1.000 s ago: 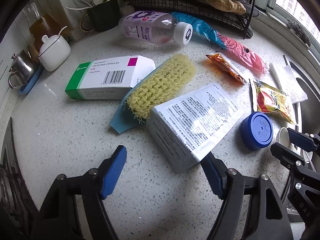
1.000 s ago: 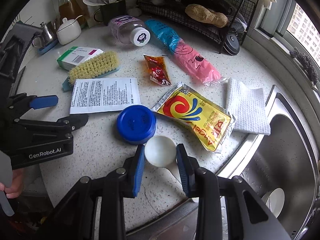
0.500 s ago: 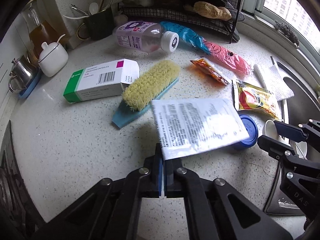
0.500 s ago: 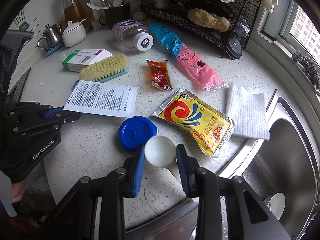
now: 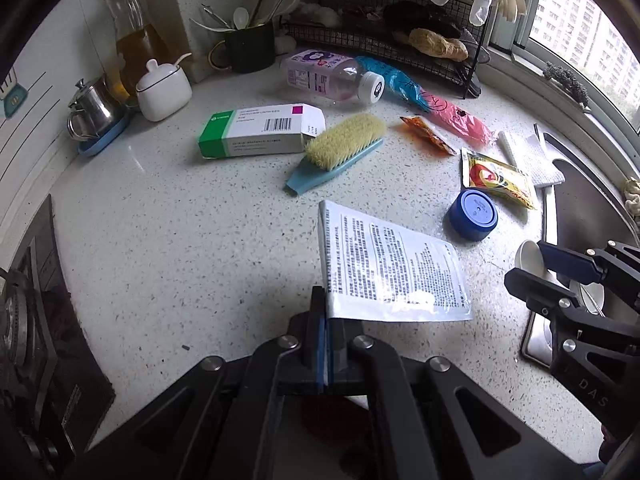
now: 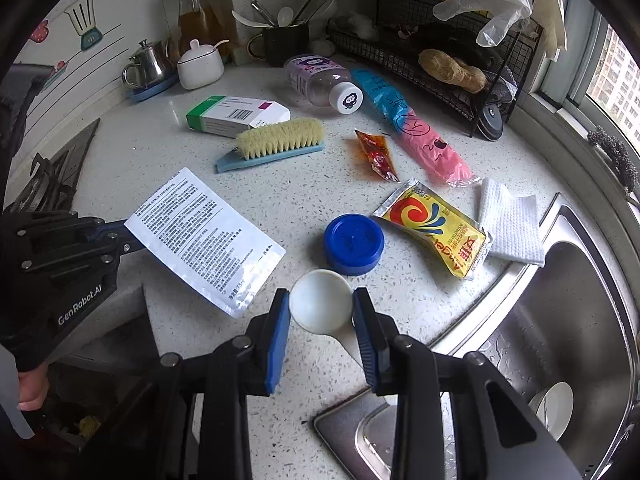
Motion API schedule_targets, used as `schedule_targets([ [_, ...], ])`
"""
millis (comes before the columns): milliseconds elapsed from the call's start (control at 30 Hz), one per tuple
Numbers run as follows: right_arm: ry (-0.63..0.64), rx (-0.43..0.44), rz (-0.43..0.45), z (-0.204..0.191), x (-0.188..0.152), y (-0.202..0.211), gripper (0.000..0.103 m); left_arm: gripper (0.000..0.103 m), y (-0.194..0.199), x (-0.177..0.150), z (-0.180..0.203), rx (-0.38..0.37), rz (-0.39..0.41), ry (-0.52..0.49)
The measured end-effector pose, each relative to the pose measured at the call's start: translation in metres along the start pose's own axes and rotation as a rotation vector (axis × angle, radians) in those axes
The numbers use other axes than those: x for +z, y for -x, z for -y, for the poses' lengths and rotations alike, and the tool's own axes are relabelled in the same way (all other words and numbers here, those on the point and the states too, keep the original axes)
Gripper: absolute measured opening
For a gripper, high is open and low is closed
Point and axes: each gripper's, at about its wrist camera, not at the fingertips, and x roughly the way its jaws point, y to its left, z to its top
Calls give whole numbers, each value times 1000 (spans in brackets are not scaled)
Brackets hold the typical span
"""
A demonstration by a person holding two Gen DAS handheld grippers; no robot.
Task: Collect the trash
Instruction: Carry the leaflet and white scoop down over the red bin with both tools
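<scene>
My left gripper [image 5: 326, 320] is shut on one edge of a white printed leaflet [image 5: 390, 270], which hangs lifted above the speckled counter [image 5: 180, 240]. The right wrist view shows the same leaflet [image 6: 204, 234] held out from the left gripper [image 6: 120, 236] at the counter's left edge. My right gripper [image 6: 320, 316] is shut on the round bowl of a white plastic scoop [image 6: 320, 306], also raised off the counter; its blue pads press both sides. The left wrist view shows that scoop [image 5: 530, 258] in the right gripper [image 5: 540, 264].
On the counter lie a blue lid [image 6: 354, 244], a yellow sachet [image 6: 434, 230], a red sauce packet [image 6: 376, 156], a pink-and-blue wrapper [image 6: 412, 128], a bottle [image 6: 320, 84], a medicine box [image 6: 236, 114], a scrub brush [image 6: 276, 142] and a white cloth [image 6: 510, 222]. A steel sink [image 6: 560, 320] lies right, a stove [image 5: 28, 320] left.
The left gripper closed on the leaflet's edge and lifted it back off the counter toward the near edge. The right gripper, still holding the scoop, rose and drew back a little.
</scene>
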Motion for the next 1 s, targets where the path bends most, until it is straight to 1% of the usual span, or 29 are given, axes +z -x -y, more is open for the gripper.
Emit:
schedule_targets([
  [133,13,6,12,-17,-14,15,30,0,23,-24,-8,10,7,20],
  [233,27,12,21,-31,-27,29,30,0,38,-45,-13,6,-2,40],
  [467,50,41,36,-65,-63,59,30,0,78,-105,-22,17,7,69],
  [600,61,51,23,-83,-87,67,30,0,92,-141,-25,20,-10,87],
  [800,97,69,-22,-105,-121,66,30,0,92,-190,-29,19,-63,121],
  [1000,114,88,-56,-117,-154,49,30,0,69,-230,-29,27,-111,129],
])
